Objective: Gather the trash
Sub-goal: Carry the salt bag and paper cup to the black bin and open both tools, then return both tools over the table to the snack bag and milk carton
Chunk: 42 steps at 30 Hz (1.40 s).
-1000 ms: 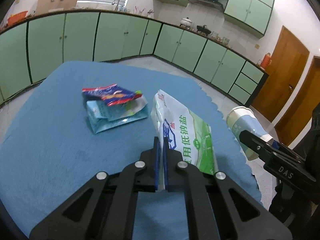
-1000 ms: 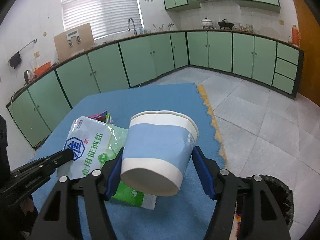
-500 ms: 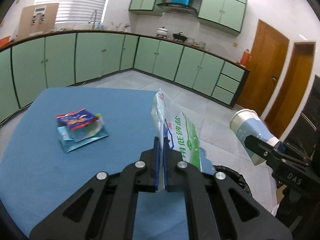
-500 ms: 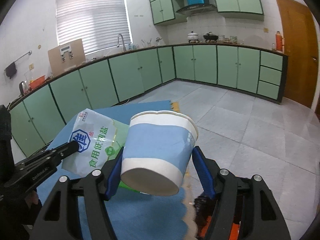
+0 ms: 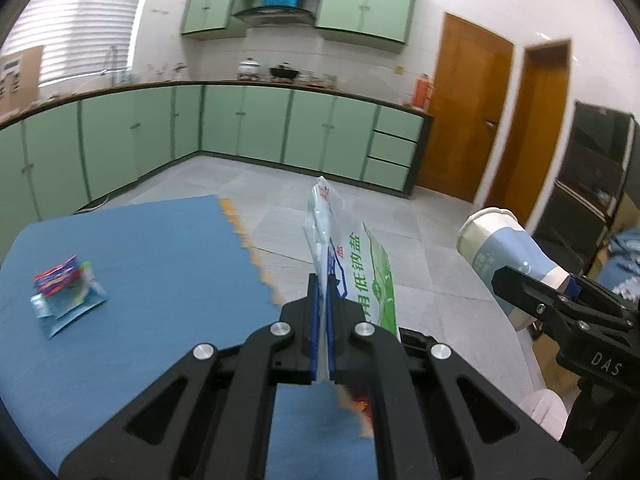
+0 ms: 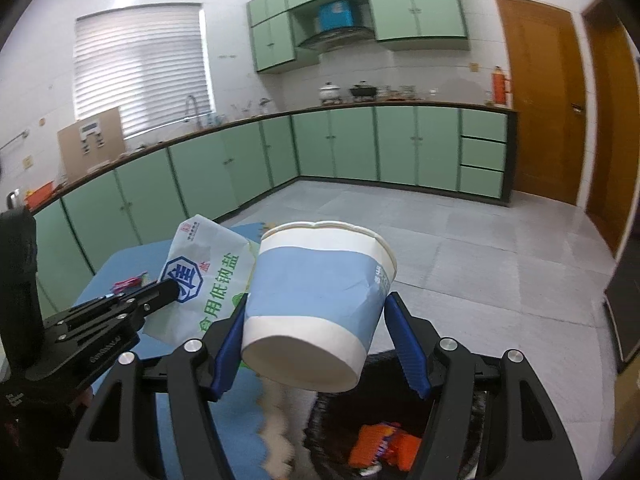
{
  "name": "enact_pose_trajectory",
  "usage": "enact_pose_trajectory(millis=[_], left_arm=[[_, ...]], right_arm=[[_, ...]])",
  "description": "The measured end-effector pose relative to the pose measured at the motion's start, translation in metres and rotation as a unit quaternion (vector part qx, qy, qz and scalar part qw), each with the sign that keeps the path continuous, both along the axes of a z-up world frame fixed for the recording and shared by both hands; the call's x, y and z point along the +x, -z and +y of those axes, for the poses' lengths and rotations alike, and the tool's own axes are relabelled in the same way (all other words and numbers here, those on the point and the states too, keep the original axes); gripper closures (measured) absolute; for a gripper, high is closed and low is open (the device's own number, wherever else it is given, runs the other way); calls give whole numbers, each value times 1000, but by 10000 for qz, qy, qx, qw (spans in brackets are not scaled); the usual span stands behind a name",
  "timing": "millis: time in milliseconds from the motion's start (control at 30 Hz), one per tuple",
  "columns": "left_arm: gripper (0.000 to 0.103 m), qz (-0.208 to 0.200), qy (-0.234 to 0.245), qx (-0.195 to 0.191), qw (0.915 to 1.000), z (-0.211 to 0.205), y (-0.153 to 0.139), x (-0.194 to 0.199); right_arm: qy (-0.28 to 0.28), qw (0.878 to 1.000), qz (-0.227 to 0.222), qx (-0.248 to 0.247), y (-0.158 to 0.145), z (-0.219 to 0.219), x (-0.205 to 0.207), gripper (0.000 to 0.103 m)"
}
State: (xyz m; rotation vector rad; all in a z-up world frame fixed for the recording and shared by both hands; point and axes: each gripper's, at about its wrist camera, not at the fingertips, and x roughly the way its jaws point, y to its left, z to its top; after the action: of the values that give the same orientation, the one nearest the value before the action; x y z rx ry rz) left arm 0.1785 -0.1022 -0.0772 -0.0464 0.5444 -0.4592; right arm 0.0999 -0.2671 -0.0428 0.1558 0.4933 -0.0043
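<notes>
Right gripper (image 6: 316,344) is shown clamped across a paper cup (image 6: 320,300), which lies tilted between the blue pads (image 6: 230,340) with its rim pointing away from the camera and its base toward it. Directly below and just ahead of the cup, the black-lined bin (image 6: 400,432) is seen, with orange wrappers already inside. Left gripper (image 5: 320,336) is closed flat on the lower edge of a white and green salt bag (image 5: 360,264), which stands upright above the jaws. This bag is held past the scalloped edge of the blue worktop (image 5: 152,280), beside the cup, and the bin rim shows just beneath it. The right gripper is judged nearer the bin opening. Two snack packets (image 5: 66,292) remain on the worktop, well apart from both grippers.
</notes>
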Motion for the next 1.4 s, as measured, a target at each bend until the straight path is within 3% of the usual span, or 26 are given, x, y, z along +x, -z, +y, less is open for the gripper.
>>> enact_pose_trajectory(millis=[200, 333, 600, 833, 900, 1133, 1300, 1400], left_arm=[[101, 230, 490, 232, 9983, -61, 22, 11], [101, 639, 786, 434, 9939, -99, 48, 26], [99, 1110, 970, 943, 9846, -143, 98, 56], [81, 1516, 1070, 1141, 9760, -156, 121, 71], [71, 1537, 1057, 1143, 9758, -157, 121, 71], [64, 1419, 810, 946, 9820, -137, 104, 69], [52, 820, 284, 713, 9937, -83, 65, 58], [43, 496, -119, 651, 9966, -43, 44, 53]], right_arm=[[524, 9983, 256, 59, 29, -45, -7, 38], [865, 9943, 584, 192, 61, -78, -4, 38], [1284, 9816, 1322, 491, 129, -124, 7, 38], [1371, 9753, 1641, 553, 151, -133, 18, 33], [1389, 9739, 1700, 582, 155, -135, 18, 31], [1476, 9731, 1673, 574, 153, -136, 17, 21], [1273, 9822, 1304, 452, 125, -115, 18, 17], [1006, 9885, 1064, 385, 103, -93, 26, 16]])
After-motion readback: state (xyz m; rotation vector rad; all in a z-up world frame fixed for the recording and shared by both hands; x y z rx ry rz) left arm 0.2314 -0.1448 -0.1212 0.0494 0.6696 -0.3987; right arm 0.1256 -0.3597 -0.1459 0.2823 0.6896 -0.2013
